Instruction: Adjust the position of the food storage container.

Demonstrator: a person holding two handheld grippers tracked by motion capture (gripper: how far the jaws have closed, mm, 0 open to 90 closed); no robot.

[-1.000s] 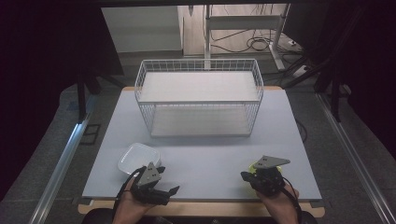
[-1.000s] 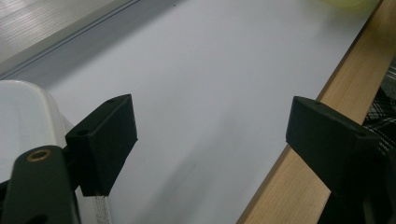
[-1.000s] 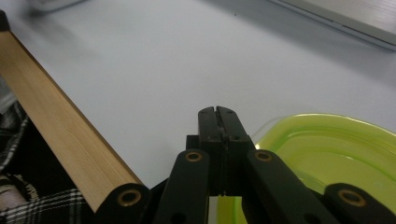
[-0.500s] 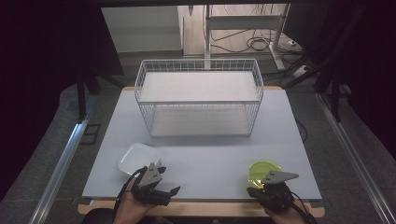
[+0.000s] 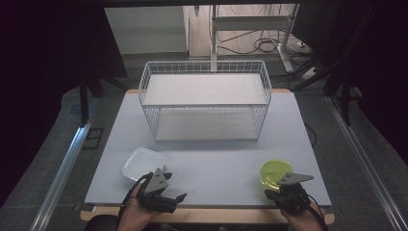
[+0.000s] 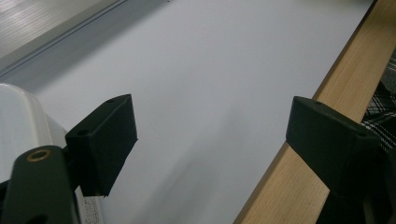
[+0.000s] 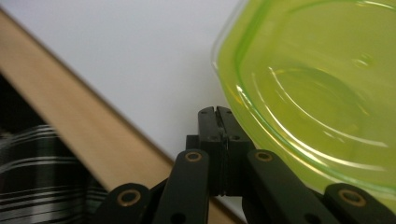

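Note:
A translucent green bowl point(image 5: 275, 172) sits on the white table near its front right corner. My right gripper point(image 5: 270, 191) is just in front of it, by the wooden edge. In the right gripper view the jaws point(image 7: 218, 114) are shut with nothing between them, and the green bowl's rim point(image 7: 317, 93) lies right beside their tips. A white square dish point(image 5: 143, 162) rests at the front left. My left gripper point(image 5: 174, 187) is just in front of it and open. In the left gripper view my left gripper point(image 6: 212, 135) frames bare table, with the dish point(image 6: 18, 121) at the left edge.
A white wire basket point(image 5: 204, 101) with a shelf board stands at the back middle of the table. The table's wooden front edge point(image 6: 299, 186) runs close under both grippers. Metal rails and cables lie on the floor around the table.
My right gripper has drawn back toward the front edge, uncovering the green bowl. The left gripper and the white dish have stayed put.

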